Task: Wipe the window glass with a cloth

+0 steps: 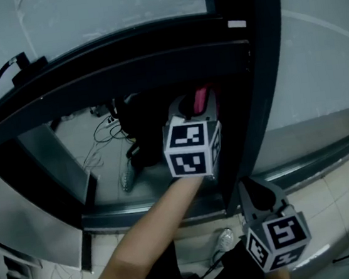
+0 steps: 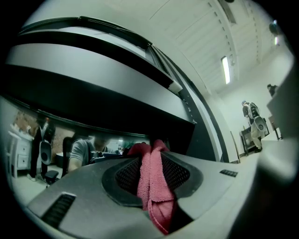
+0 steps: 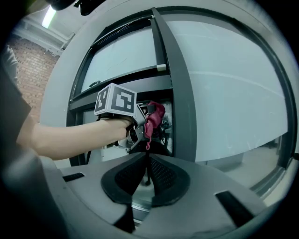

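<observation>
A pink cloth (image 2: pixel 153 184) is pinched between the jaws of my left gripper (image 2: pixel 152 150), its folds sticking out past the tips. In the head view the left gripper (image 1: pixel 197 104) is raised in front of the dark lower window pane, next to the vertical black mullion (image 1: pixel 263 93), and the cloth (image 1: pixel 201 99) shows above its marker cube. The right gripper view shows the cloth (image 3: pixel 155 116) held close to the glass (image 3: pixel 224 93). My right gripper (image 1: pixel 260 192) hangs low at the right, shut and empty, with its tips (image 3: pixel 145 161) pointing at the left gripper.
A black window handle (image 1: pixel 11 66) sits on the frame at upper left. Cables (image 1: pixel 101 135) lie on the floor behind the lower pane. A grey sill (image 1: pixel 315 156) and tiled floor (image 1: pixel 340 204) run below right. A seated person (image 2: pixel 81 151) shows in the glass.
</observation>
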